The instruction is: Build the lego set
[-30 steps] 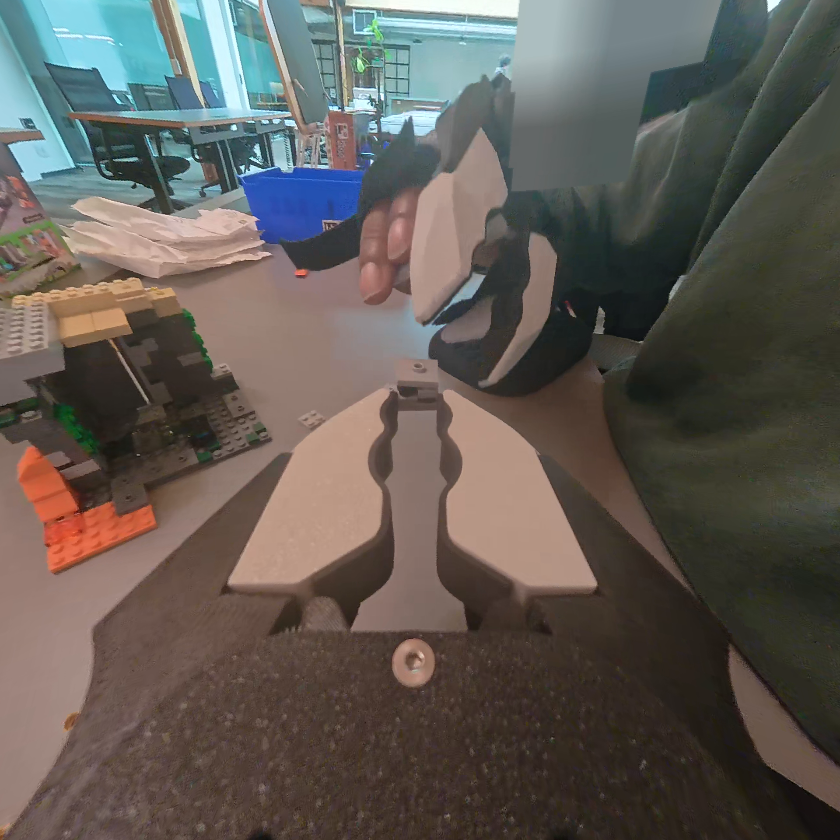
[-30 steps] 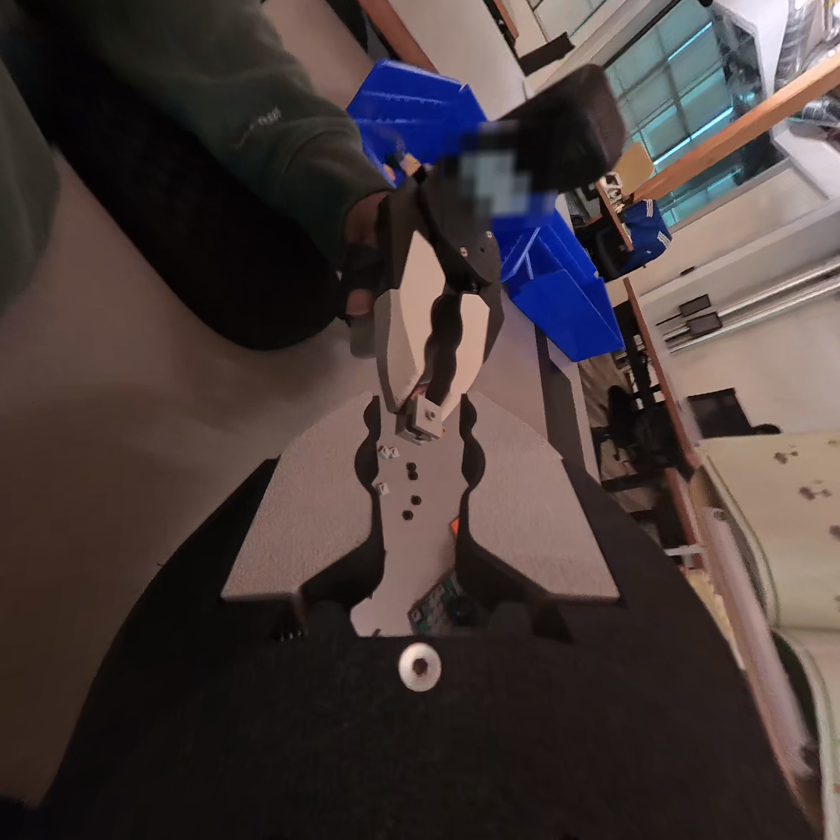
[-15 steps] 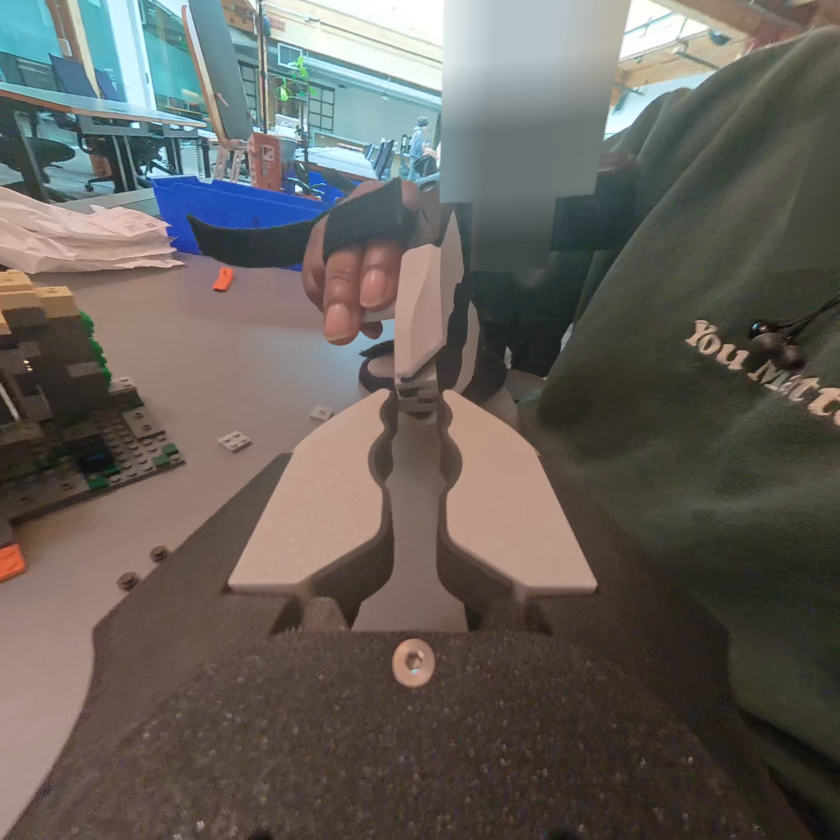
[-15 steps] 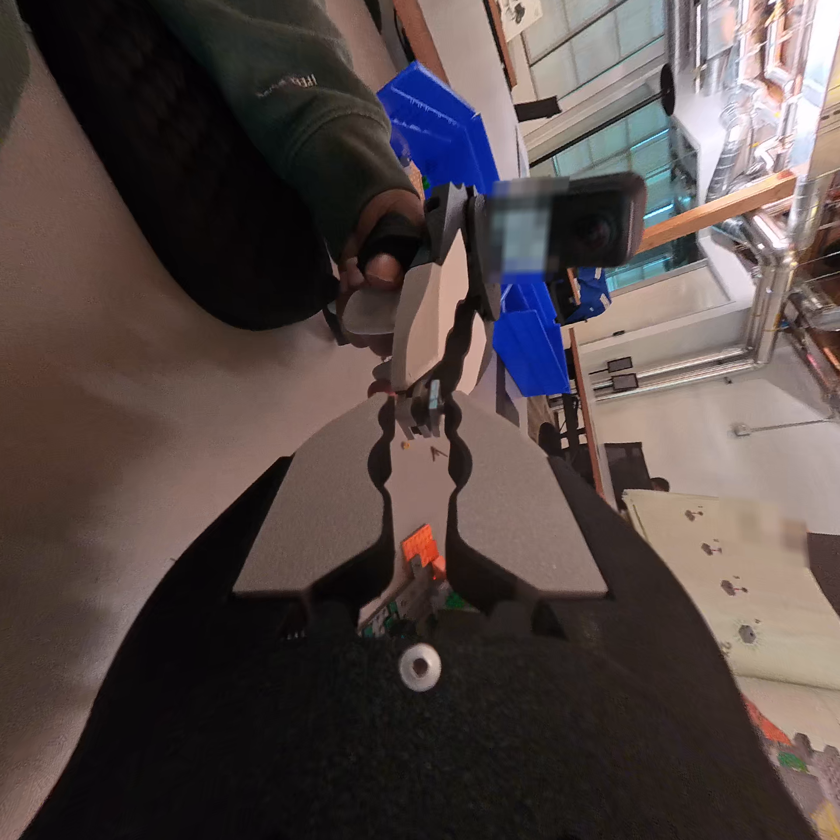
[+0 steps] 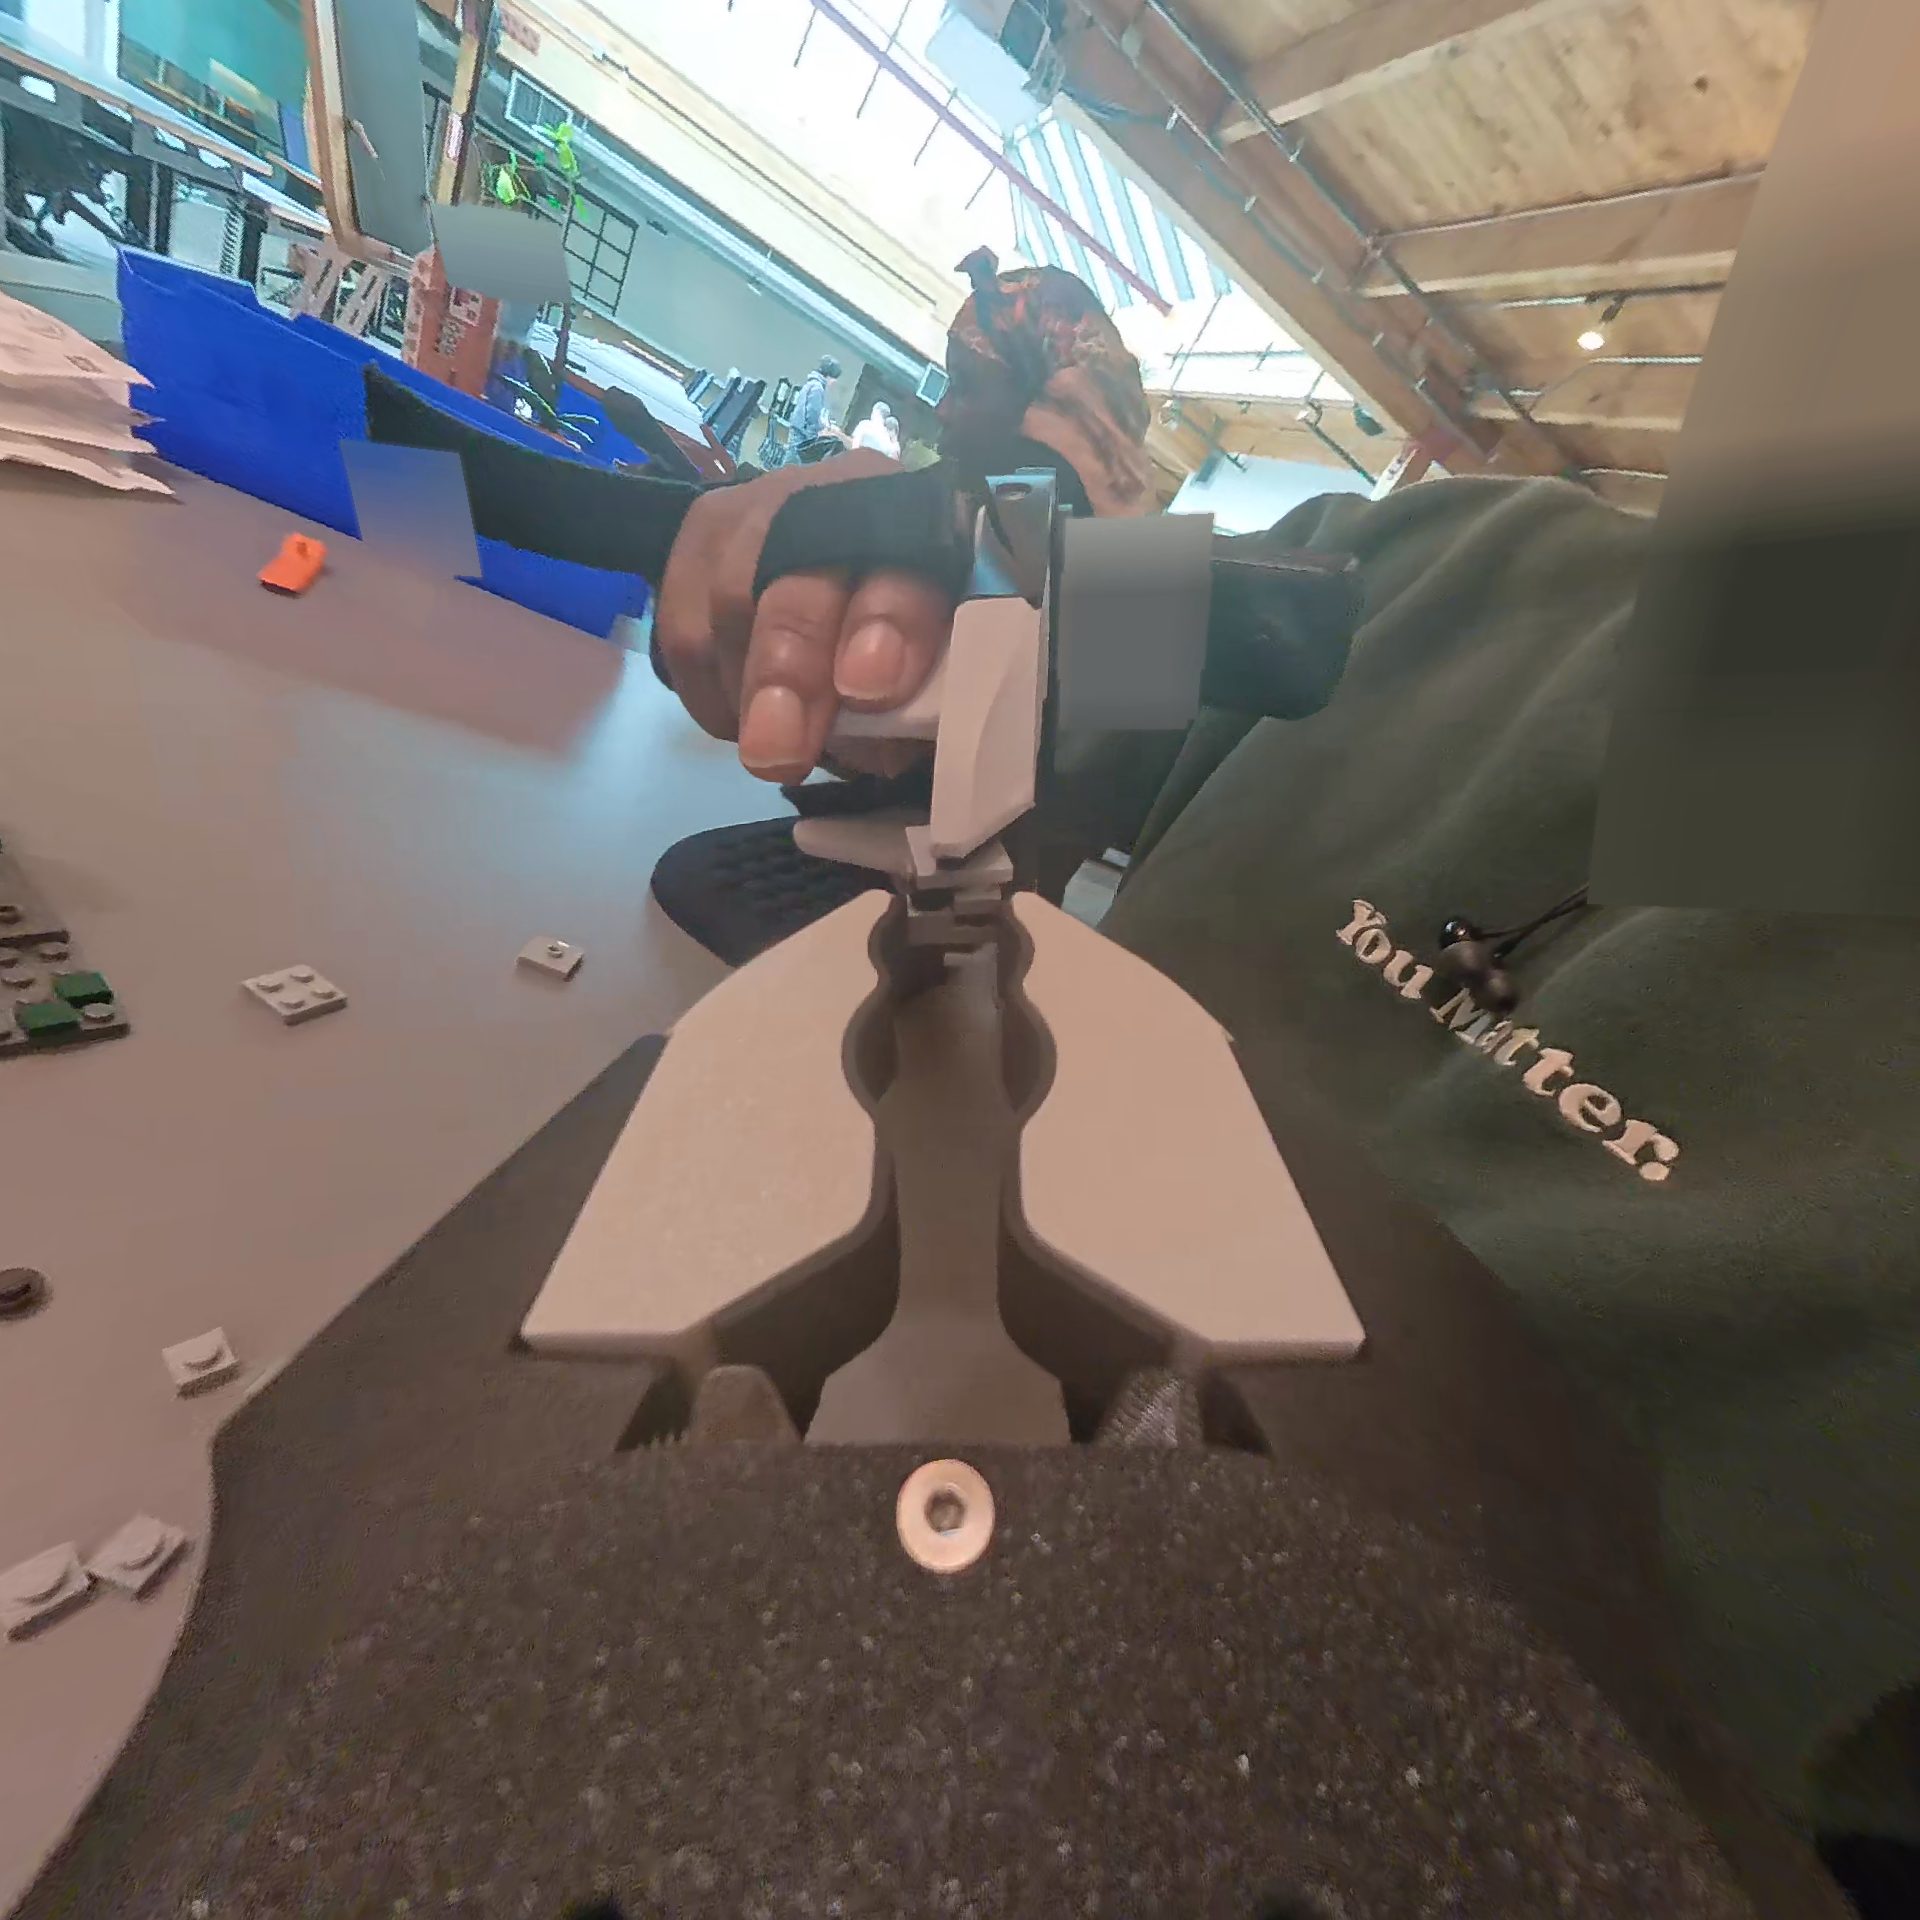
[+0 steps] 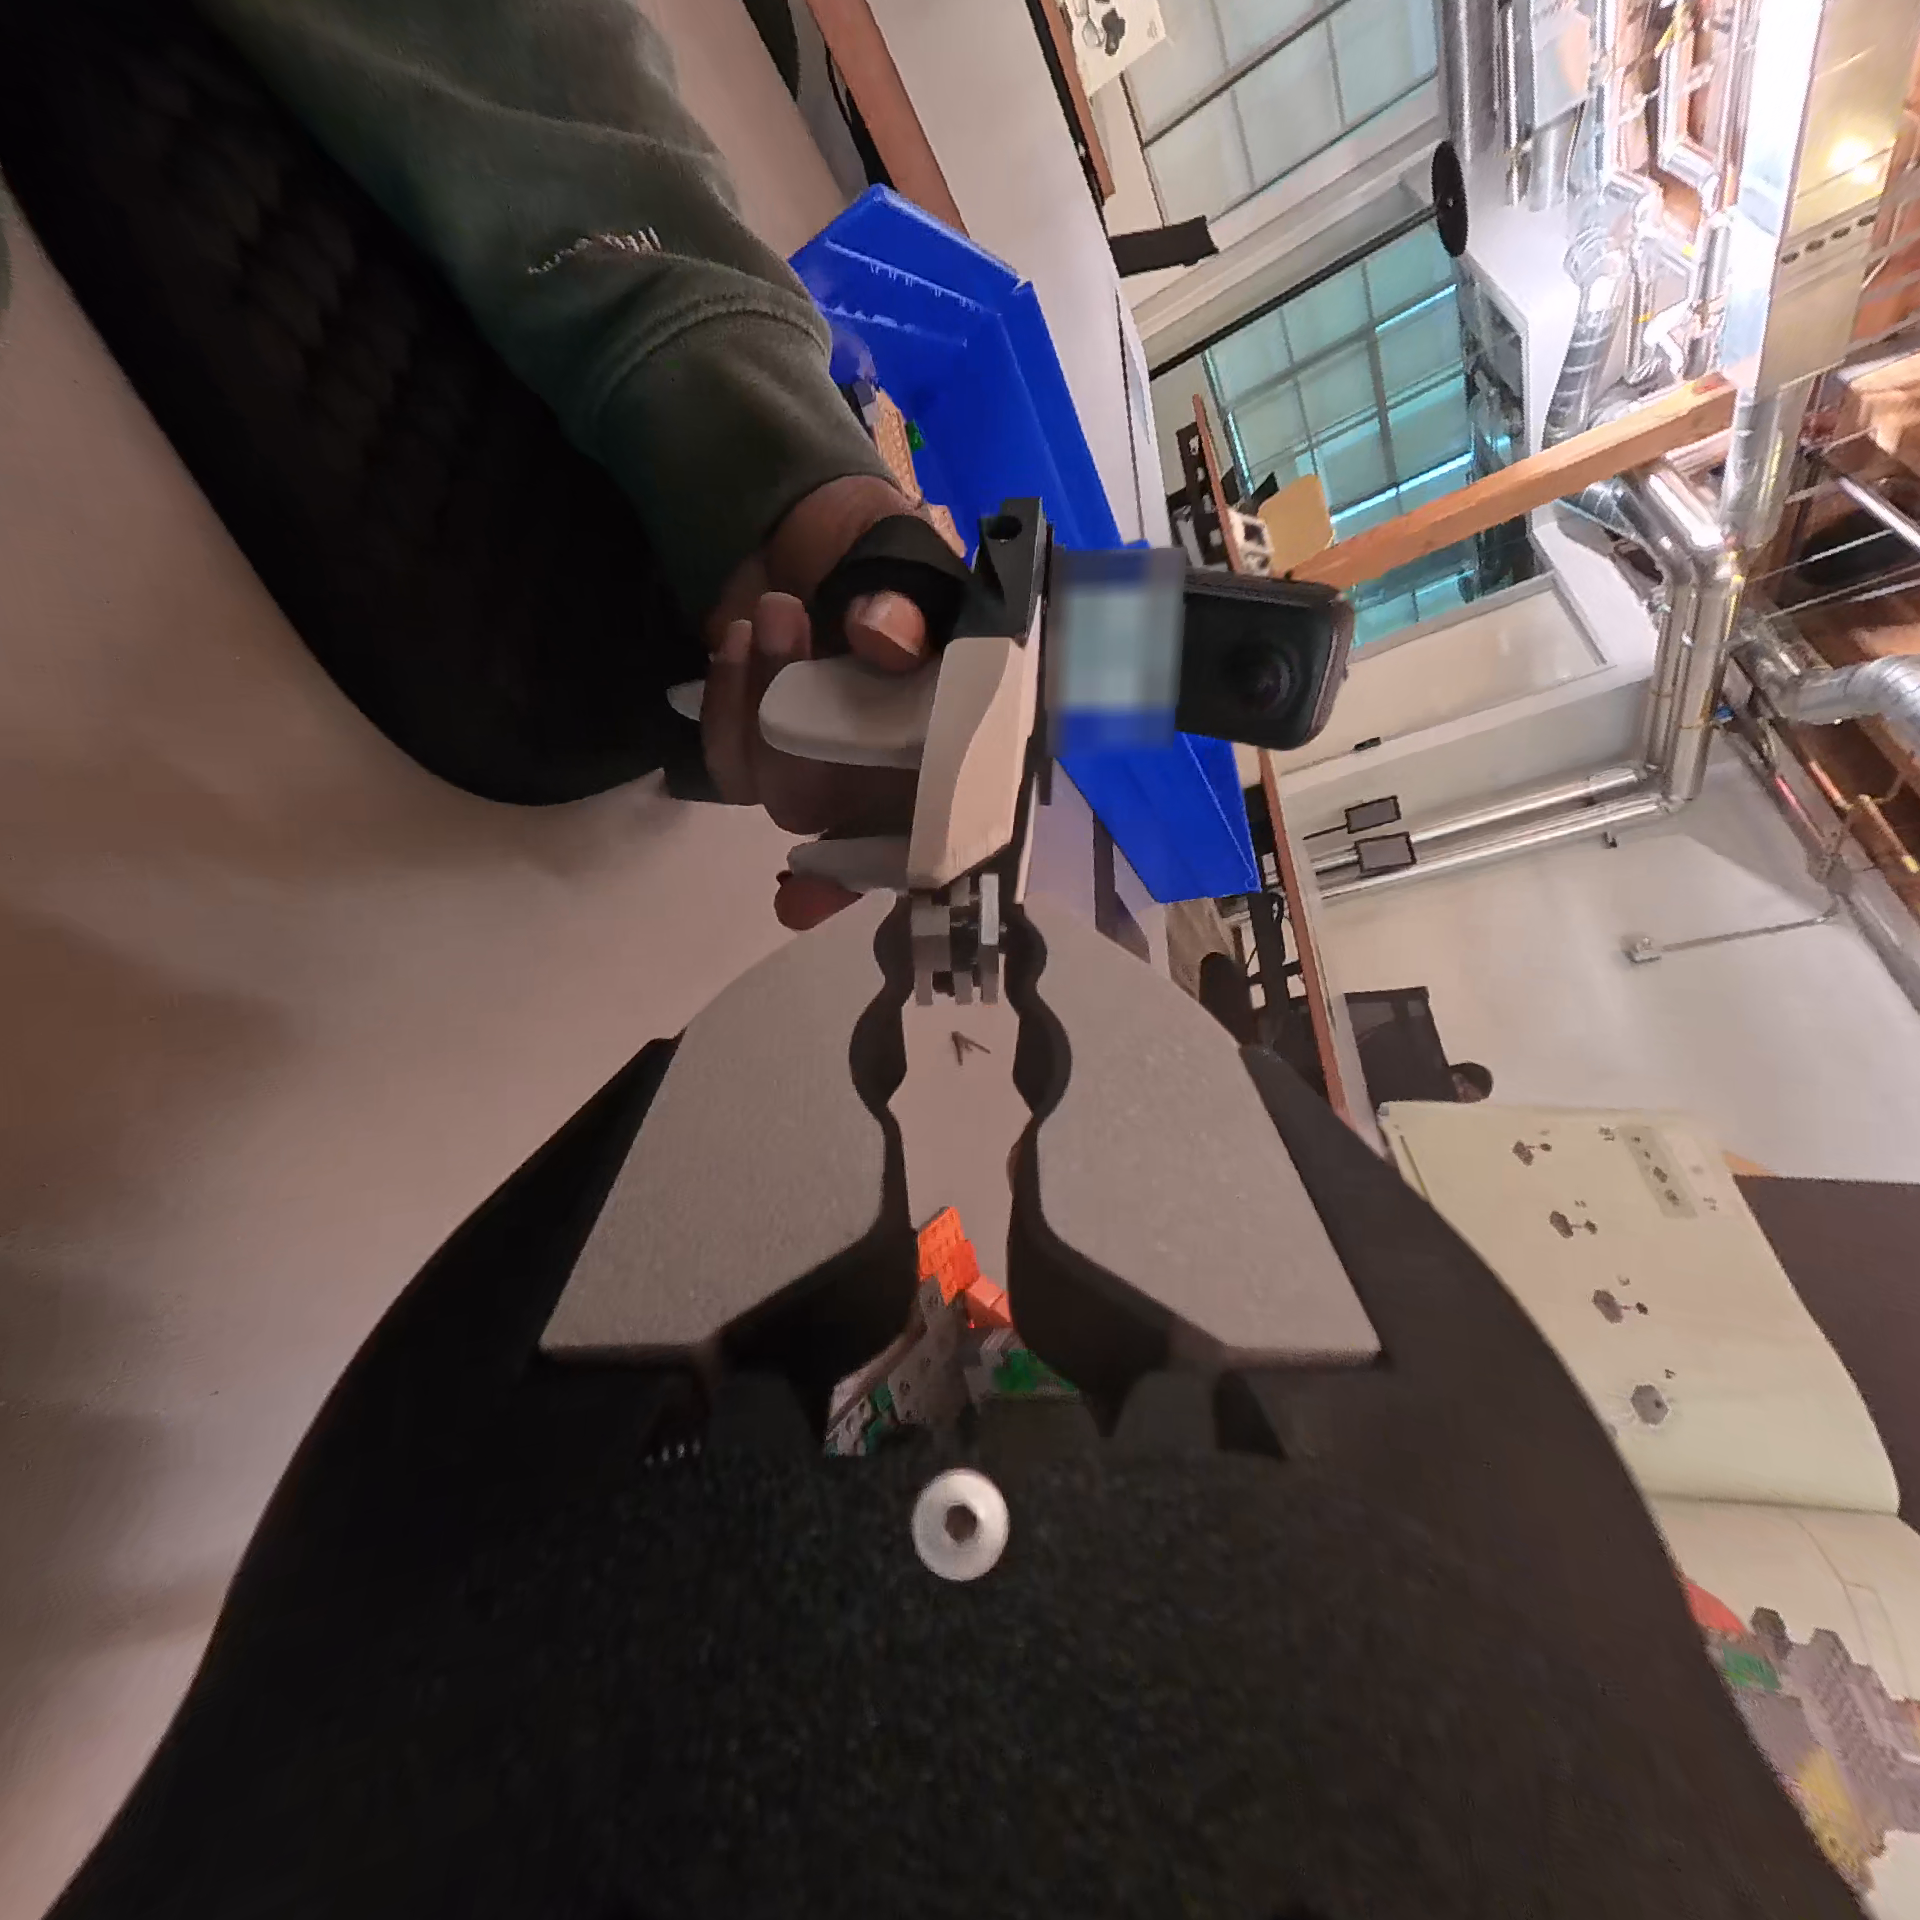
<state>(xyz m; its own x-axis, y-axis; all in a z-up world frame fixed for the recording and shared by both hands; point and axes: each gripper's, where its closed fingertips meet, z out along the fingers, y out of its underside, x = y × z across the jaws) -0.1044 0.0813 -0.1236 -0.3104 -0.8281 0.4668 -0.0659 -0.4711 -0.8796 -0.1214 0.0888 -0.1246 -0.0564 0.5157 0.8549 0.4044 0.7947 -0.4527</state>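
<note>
My left gripper (image 5: pixel 951 920) is shut on a small grey lego piece (image 5: pixel 948 928), held above the grey table (image 5: pixel 312 779). My right gripper (image 5: pixel 961 862) comes down from above, seen edge-on, with its tips on the same grey stack. In the right wrist view my right gripper (image 6: pixel 958 951) is closed around the grey piece (image 6: pixel 951 961), and the left gripper (image 6: pixel 961 883) meets it tip to tip at a right angle. The built lego model (image 6: pixel 956 1330) shows between my right fingers, and its dark base plate (image 5: pixel 52 997) sits at the left edge.
Loose grey plates (image 5: pixel 296 992) (image 5: pixel 549 956) and small pieces (image 5: pixel 197 1361) lie on the table to the left. An orange piece (image 5: pixel 293 561), a blue bin (image 5: pixel 260 416) and white bags (image 5: pixel 52 416) are farther back. A person's green sweatshirt (image 5: pixel 1558 1143) fills the right side. Only a small space, under 4 cm, lies between the two pairs of fingers.
Both grippers rose and turned toward each other. The right gripper closed from open onto the grey piece that the left gripper holds. The model slid out of the left view.
</note>
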